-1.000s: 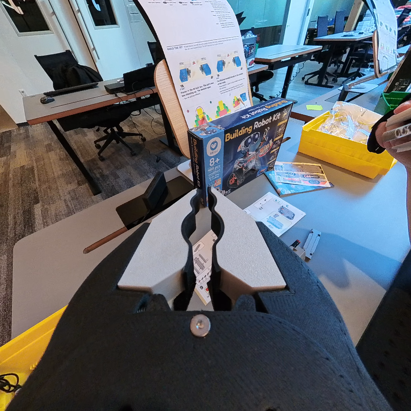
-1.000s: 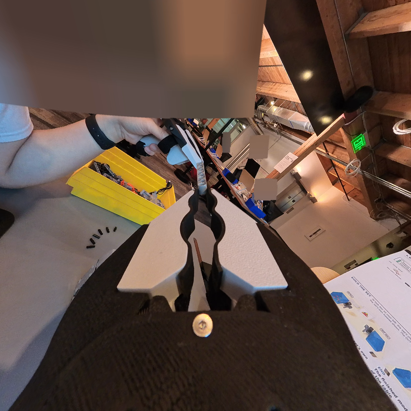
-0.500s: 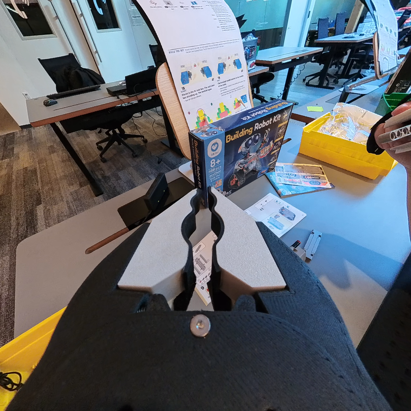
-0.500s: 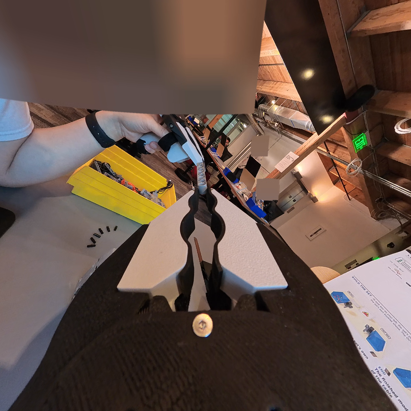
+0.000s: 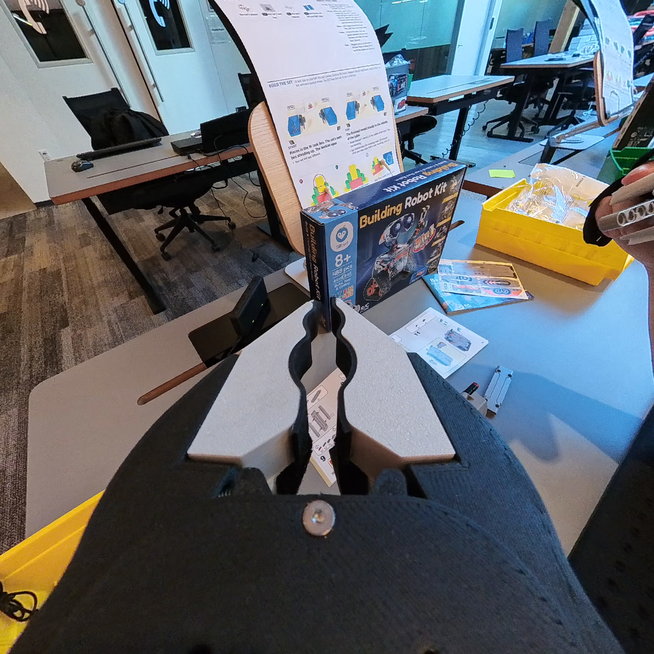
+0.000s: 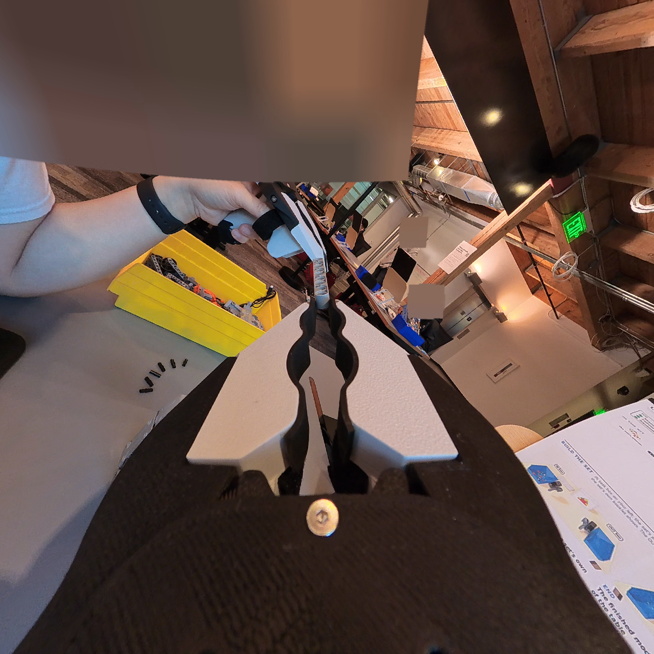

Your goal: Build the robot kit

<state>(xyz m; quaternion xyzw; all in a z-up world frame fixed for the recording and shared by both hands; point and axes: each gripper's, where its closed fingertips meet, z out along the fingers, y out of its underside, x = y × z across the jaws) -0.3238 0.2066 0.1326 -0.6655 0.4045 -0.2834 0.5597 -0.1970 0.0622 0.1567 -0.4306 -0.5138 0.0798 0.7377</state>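
Note:
My right gripper (image 6: 321,304) is shut on a short grey beam with holes (image 6: 320,283), which sticks out beyond its tips in the air above the table. The beam also shows at the right edge of the left wrist view (image 5: 633,216), beside a hand. My left gripper (image 5: 322,306) has its jaws nearly together with only a narrow slit, and nothing shows between them. It hovers over the grey table (image 5: 566,336), pointing at a blue robot kit box (image 5: 389,240). In the right wrist view a hand holds the left gripper (image 6: 315,247) just beyond the beam's far end.
A yellow bin of parts (image 6: 184,304) and several black pins (image 6: 161,371) lie on the table. Another yellow bin with plastic bags (image 5: 531,240), a sticker sheet (image 5: 477,279), booklet pages (image 5: 439,339), a small grey part (image 5: 495,389) and an instruction sheet on a wooden stand (image 5: 318,106) surround the box.
Almost nothing. Both grippers keep their grip state, and the views drift only slightly.

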